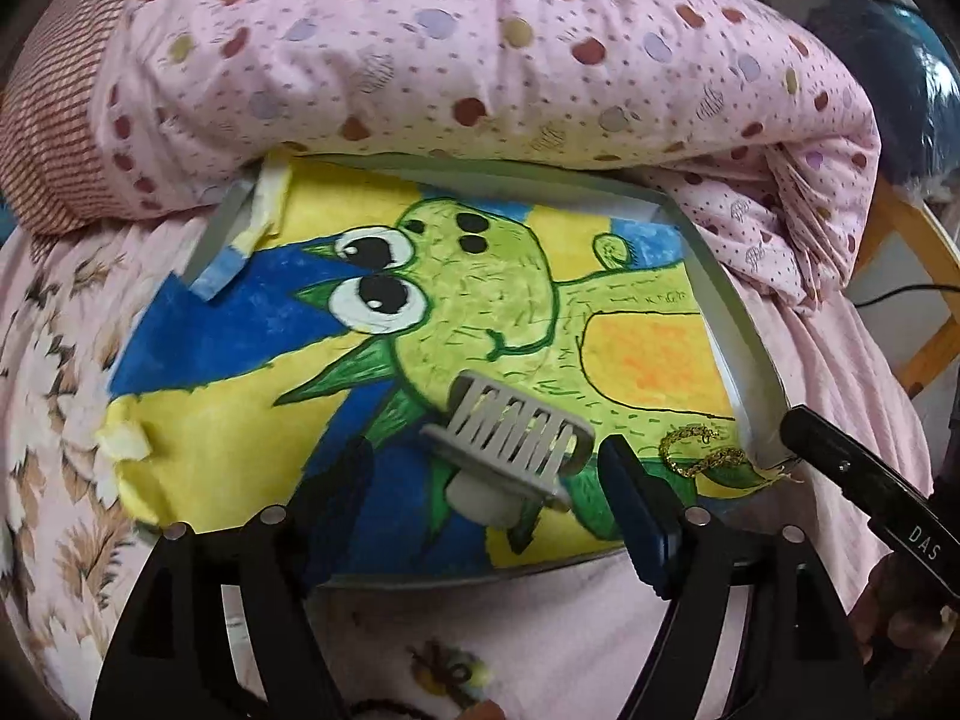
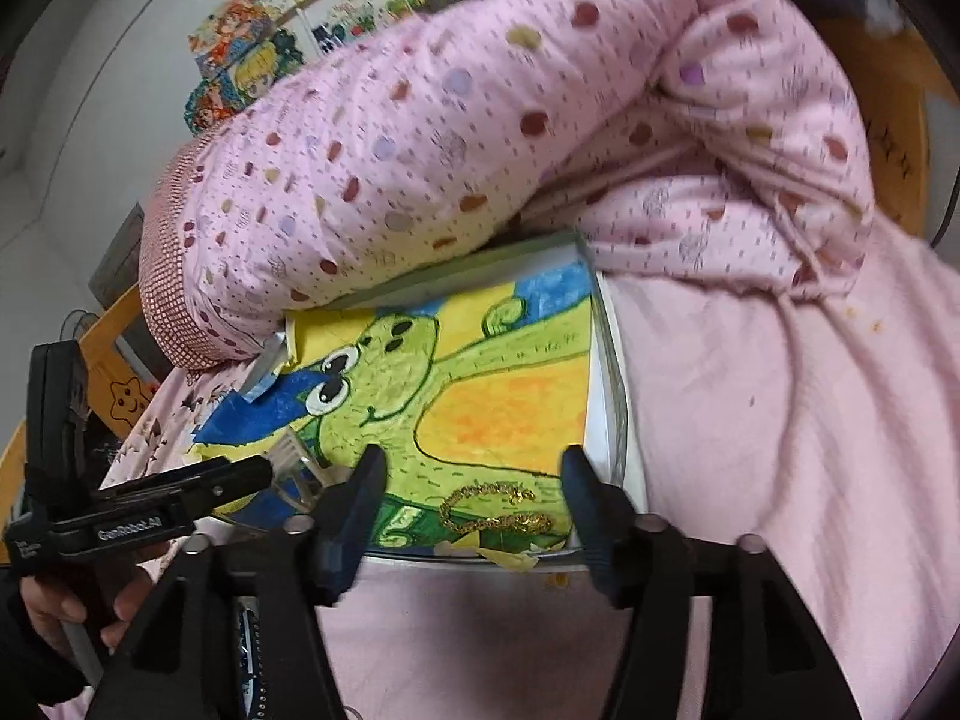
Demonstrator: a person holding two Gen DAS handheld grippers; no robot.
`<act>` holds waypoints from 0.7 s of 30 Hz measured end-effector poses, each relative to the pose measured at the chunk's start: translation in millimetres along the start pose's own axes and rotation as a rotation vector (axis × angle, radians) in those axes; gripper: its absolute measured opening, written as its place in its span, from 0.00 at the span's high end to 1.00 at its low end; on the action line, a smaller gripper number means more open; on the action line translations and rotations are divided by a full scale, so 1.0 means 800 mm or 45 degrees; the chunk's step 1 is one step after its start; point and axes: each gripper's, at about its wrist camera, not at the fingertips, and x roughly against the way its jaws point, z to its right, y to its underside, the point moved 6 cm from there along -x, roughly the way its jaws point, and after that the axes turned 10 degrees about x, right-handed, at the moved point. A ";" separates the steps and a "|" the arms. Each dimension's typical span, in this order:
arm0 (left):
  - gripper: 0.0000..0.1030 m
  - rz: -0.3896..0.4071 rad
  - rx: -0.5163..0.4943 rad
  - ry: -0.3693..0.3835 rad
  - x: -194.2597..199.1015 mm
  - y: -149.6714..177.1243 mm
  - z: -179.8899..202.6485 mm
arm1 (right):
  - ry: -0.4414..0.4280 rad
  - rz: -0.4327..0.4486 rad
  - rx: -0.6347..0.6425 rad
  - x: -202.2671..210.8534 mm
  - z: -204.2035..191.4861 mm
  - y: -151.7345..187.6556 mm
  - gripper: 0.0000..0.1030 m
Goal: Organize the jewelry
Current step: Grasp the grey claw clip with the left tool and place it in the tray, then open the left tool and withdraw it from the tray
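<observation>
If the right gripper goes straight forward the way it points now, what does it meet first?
Probably the gold chain, lying on the painted picture between the open fingers of the right gripper; depth is uncertain.

Gold chain bracelet (image 2: 495,510) loosely coiled on painted board's near corner, grey slotted jewelry stand (image 1: 510,450) tipped nearby.

Both grippers were black plastic with triangular cut-outs, round silver studs at the joints and dark blue finger pads (image 1: 636,504). The left gripper (image 2: 264,471) read "GenRobot.AI" in white; the right gripper (image 1: 798,426) read "DAS".
</observation>
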 end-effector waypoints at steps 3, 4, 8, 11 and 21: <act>0.28 0.037 0.025 -0.002 0.019 0.002 -0.007 | 0.015 0.064 0.055 0.022 -0.015 -0.002 0.22; 0.26 0.054 0.027 -0.001 0.027 0.003 -0.009 | 0.019 0.086 0.074 0.030 -0.020 -0.002 0.20; 0.06 0.156 0.019 -0.011 0.069 0.009 -0.017 | 0.041 0.157 0.139 0.059 -0.042 0.001 0.08; 0.06 0.221 -0.006 -0.014 0.103 0.018 -0.021 | 0.059 0.191 0.174 0.084 -0.057 0.007 0.03; 0.06 0.282 -0.013 0.060 0.179 0.074 -0.045 | 0.078 0.071 0.182 0.123 -0.083 0.050 0.02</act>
